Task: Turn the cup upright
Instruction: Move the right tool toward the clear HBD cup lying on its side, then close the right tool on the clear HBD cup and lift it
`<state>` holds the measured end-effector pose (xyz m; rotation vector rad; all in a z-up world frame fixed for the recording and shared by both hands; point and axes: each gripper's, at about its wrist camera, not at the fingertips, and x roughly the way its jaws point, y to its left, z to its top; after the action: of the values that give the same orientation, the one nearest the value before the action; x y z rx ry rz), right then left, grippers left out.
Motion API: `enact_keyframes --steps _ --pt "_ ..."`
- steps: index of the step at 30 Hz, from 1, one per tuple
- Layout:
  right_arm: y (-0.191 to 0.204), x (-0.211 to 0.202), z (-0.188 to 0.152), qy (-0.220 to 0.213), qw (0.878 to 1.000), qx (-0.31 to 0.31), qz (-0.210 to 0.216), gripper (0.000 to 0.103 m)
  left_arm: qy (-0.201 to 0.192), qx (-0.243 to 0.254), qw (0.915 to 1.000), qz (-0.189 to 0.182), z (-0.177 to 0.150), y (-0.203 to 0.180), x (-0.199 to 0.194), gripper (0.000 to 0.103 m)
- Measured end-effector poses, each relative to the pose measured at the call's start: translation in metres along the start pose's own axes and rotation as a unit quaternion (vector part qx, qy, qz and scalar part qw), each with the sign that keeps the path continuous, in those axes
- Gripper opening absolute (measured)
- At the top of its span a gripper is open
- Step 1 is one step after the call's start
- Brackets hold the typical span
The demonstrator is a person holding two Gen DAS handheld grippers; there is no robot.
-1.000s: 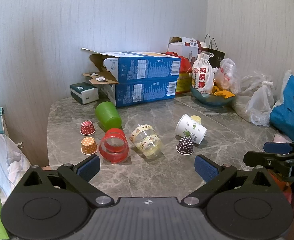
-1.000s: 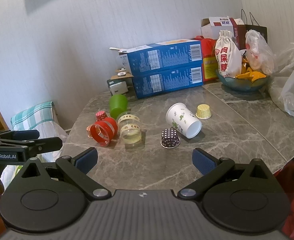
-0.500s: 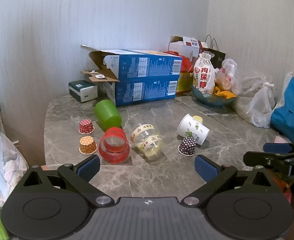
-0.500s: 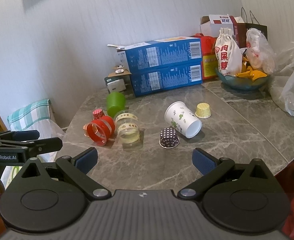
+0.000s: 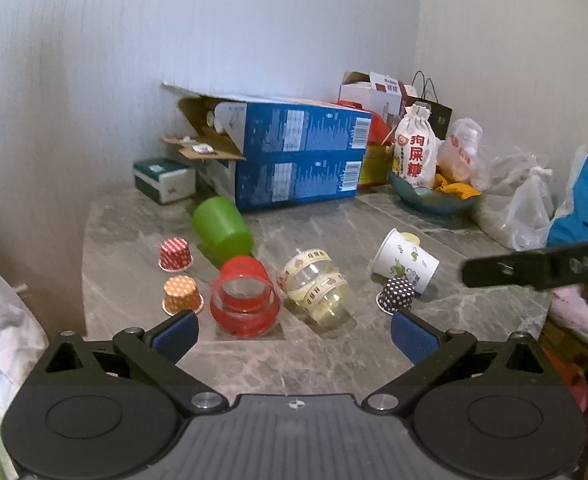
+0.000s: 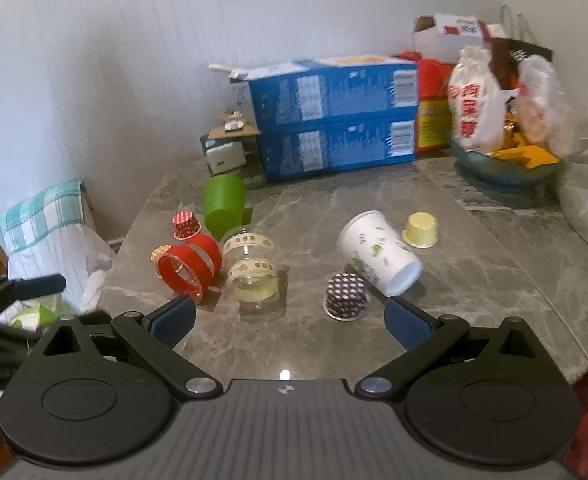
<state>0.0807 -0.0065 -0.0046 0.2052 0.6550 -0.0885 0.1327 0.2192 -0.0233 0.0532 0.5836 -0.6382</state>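
Both tools, left (image 5: pixel 292 332) and right (image 6: pixel 290 320), gape empty; orange cup (image 6: pixel 159 254) half hidden behind red cup (image 6: pixel 190 266)

The setting was a lived-in home corner — a marble-patterned table (image 6: pixel 494 248) pushed against pale wallpapered walls. Stacked blue cartons (image 6: pixel 334 112), a snack bowl (image 6: pixel 502 168), plastic shopping bags (image 5: pixel 530 208) and what appeared to be checked bedding (image 6: pixel 42 216) beside it — ordinary household clutter.
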Motion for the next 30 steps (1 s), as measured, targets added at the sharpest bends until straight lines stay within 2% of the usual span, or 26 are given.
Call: enact_keyframes --steps 3,7,10,13,15,20,23,26,30 --pt "0.009 0.023 0.013 0.021 1.0 -0.013 0.005 0.102 0.001 -0.007 1.0 -0.005 0.001 0.013 0.006 0.103" --pt "0.029 0.065 0.038 0.057 0.997 -0.053 0.006 0.102 -0.014 -0.006 0.9998 0.015 -0.001 0.027 0.008 0.103" --pt "0.038 0.1 0.054 0.095 0.992 -0.081 0.01 0.102 -0.004 -0.006 1.0 0.006 -0.006 0.033 0.012 0.103" --pt "0.042 0.132 0.056 0.135 0.986 -0.1 0.004 0.101 0.007 -0.016 0.9998 -0.004 -0.014 0.042 0.015 0.103" --pt "0.042 0.144 0.055 0.154 0.982 -0.105 0.004 0.096 0.009 -0.023 0.9997 -0.002 -0.018 0.048 0.018 0.103" --pt "0.035 0.163 0.052 0.188 0.978 -0.084 0.017 0.09 0.011 -0.057 0.9981 -0.017 -0.025 0.063 0.018 0.103" --pt "0.036 0.17 0.05 0.206 0.975 -0.082 0.026 0.081 0.019 -0.06 0.9978 -0.021 -0.028 0.065 0.021 0.103" --pt "0.037 0.177 0.048 0.223 0.971 -0.078 0.035 0.076 0.025 -0.062 0.9975 -0.024 -0.033 0.065 0.022 0.103" --pt "0.038 0.186 0.047 0.237 0.968 -0.08 0.034 0.074 0.025 -0.071 0.9969 -0.024 -0.037 0.068 0.018 0.103"
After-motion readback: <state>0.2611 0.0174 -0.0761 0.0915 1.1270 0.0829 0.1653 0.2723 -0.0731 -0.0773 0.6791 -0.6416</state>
